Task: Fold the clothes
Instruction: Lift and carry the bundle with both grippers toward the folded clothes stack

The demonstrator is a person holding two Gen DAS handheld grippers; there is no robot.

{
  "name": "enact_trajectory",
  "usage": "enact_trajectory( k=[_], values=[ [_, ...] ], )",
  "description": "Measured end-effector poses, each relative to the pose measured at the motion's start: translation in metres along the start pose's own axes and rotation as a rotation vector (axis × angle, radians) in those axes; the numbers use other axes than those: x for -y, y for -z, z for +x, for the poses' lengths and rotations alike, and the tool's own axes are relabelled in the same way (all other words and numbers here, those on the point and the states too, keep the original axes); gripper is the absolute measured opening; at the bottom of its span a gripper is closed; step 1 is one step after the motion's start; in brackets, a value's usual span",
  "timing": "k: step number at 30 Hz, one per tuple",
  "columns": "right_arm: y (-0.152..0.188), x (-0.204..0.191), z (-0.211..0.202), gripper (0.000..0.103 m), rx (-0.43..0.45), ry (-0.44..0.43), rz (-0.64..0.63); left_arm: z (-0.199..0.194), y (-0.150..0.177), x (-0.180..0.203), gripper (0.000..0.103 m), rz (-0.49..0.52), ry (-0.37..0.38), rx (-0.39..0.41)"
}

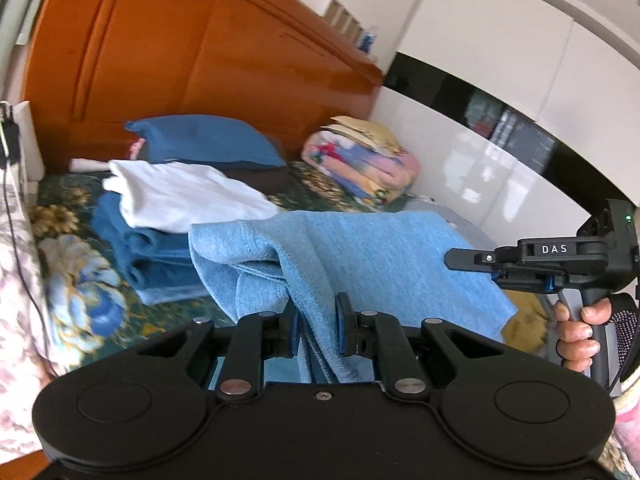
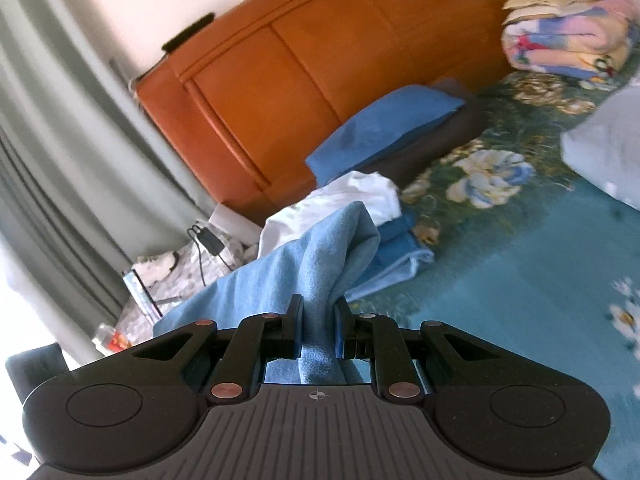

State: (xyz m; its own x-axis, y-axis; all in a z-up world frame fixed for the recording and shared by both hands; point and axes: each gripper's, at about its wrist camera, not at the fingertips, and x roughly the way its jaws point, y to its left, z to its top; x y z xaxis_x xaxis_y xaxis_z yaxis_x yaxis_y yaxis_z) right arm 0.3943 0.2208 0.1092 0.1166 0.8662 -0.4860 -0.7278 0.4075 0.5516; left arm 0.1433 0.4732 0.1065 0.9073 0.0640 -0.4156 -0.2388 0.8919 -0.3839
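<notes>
Light-blue towel [image 1: 360, 256] stretched above bed [image 2: 500, 264], pinched btwn left gripper [image 1: 316, 328] & right gripper [image 2: 318, 328].

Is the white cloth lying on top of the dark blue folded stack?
Yes, the white cloth lies draped over the dark blue stack on the bed.
</notes>
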Motion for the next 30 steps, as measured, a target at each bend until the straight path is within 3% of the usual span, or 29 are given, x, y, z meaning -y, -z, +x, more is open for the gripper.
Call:
enact_trajectory(
  k=[12,19,26,30],
  values=[
    [-0.048,0.019,0.097,0.013,-0.079,-0.057,-0.015,0.045,-0.055,-0.051,0.014,-0.006,-0.084,-0.002],
    [-0.08,0.037,0.144,0.013,-0.069,-0.069,0.008,0.088,-0.08,-0.073,0.014,0.004,-0.127,-0.023],
    [-0.121,0.045,0.187,0.013,-0.059,-0.084,-0.026,0.124,-0.114,-0.102,0.014,-0.029,-0.149,0.017],
    [-0.142,0.048,0.213,0.013,-0.05,-0.088,-0.049,0.144,-0.13,-0.112,0.014,0.0,-0.182,0.033]
  ],
)
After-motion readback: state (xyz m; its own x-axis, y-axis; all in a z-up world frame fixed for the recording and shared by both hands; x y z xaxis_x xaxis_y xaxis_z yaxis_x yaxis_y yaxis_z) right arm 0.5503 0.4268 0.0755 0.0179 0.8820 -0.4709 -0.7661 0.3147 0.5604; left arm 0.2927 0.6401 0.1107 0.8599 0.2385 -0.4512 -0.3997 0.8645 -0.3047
